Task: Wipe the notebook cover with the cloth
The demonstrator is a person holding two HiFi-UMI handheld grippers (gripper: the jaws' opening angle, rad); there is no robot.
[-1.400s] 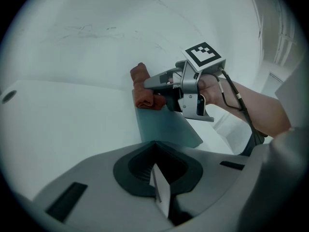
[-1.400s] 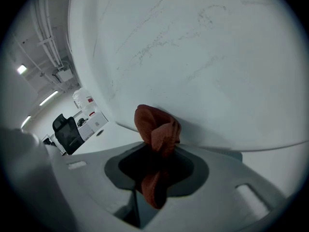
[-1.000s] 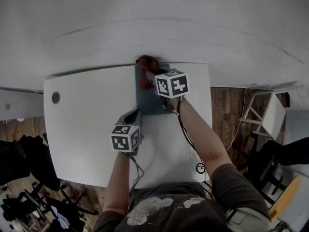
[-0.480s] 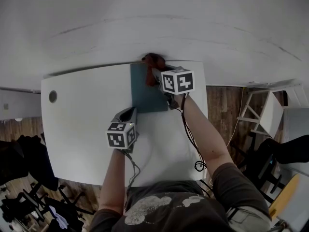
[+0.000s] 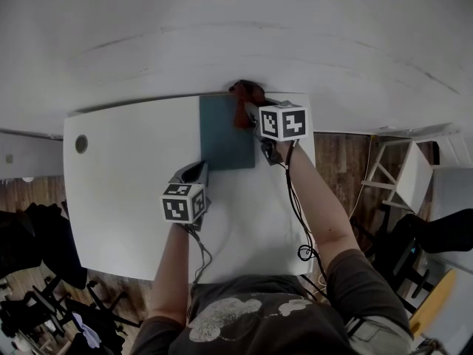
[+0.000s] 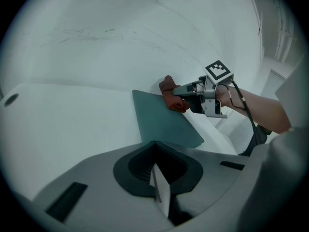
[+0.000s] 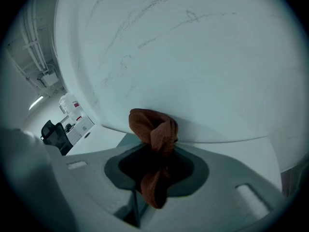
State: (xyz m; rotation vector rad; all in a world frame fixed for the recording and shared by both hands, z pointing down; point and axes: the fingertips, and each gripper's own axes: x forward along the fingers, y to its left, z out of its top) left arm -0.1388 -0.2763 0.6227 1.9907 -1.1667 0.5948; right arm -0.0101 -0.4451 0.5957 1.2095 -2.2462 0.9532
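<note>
Nearest the person, the left tongs (image 5: 196,173) are closed to a narrow line with nothing between them. They sit low over the white desk (image 5: 126,191), just beside the near left corner of the notebook (image 5: 225,135). That looks like a place to steady it, though I cannot tell whether they touch. The teal notebook lies flat, right of the middle, its far side along the desk's far edge, so the whole cover is open to a wiping stroke. At its far right corner the right tongs (image 5: 250,114) pinch a bunched rust-red cloth (image 7: 152,129), pressed down where the cover meets the desk's far edge by the pale wall (image 5: 236,28), probably the end of a pass. The cover shows no readable print, and the 2 marker cubes (image 5: 182,203) carry only black-and-white squares.
</note>
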